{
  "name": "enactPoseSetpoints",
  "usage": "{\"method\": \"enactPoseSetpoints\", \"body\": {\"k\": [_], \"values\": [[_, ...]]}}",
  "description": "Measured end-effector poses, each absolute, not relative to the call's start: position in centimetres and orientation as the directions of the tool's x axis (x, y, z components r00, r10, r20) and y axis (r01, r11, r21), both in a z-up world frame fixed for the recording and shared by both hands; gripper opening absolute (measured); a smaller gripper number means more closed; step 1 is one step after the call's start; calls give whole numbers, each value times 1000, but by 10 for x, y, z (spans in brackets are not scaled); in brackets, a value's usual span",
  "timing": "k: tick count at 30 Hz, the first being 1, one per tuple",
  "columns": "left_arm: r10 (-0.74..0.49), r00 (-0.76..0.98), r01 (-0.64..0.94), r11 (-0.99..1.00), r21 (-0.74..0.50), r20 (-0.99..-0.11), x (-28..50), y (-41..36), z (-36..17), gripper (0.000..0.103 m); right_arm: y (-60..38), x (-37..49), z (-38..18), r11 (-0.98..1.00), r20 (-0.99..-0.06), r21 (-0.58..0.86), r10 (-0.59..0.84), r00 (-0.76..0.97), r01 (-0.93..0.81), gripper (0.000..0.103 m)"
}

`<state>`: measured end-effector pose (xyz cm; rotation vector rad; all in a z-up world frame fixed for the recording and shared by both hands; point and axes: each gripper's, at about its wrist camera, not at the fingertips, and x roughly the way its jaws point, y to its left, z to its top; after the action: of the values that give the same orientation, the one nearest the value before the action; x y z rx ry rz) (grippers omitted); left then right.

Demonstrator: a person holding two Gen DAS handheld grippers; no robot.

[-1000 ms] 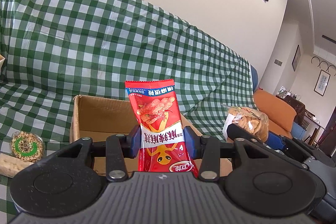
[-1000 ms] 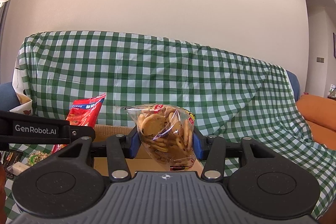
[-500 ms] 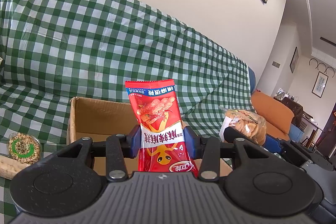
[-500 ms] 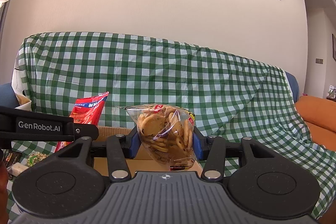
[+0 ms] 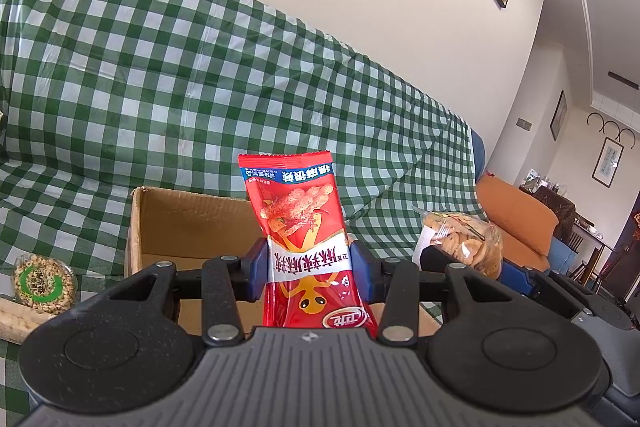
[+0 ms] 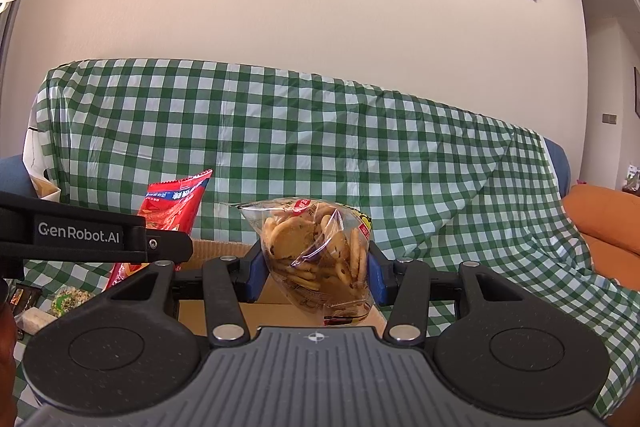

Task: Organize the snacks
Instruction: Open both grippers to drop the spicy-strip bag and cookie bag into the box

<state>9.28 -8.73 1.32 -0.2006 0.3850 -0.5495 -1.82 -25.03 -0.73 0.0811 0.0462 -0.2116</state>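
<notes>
My left gripper is shut on a red snack packet that stands upright between its blue pads, held above the open cardboard box. My right gripper is shut on a clear bag of cookies, also above the box. In the left wrist view the cookie bag and the right gripper show at the right. In the right wrist view the red packet and the left gripper's black body show at the left.
A round pack of nuts with a green label and a pale wrapped bar lie left of the box on the checked cloth. A green-checked cloth covers the sofa behind. An orange seat stands at the right.
The view from the left gripper has drifted slightly, the box edge and nut pack sliding a little left. Both grips are unchanged.
</notes>
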Motion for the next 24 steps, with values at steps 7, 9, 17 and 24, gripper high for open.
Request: {"method": "enactPoseSetpoints", "body": {"k": [7, 9, 17, 24], "values": [[-543, 784, 469, 836, -286, -301, 93, -87, 13, 47, -250, -18, -6, 975, -53, 69, -207, 977, 210, 51], [-543, 784, 469, 835, -287, -300, 93, -87, 14, 47, -250, -18, -6, 975, -53, 70, -205, 977, 209, 51], [-548, 780, 478, 833, -277, -302, 91, -92, 17, 73, -246, -13, -8, 979, -76, 44, -195, 978, 199, 75], [-518, 814, 463, 851, -246, -261, 85, -82, 21, 57, -248, -12, -8, 980, -78, 51, -189, 979, 194, 75]]}}
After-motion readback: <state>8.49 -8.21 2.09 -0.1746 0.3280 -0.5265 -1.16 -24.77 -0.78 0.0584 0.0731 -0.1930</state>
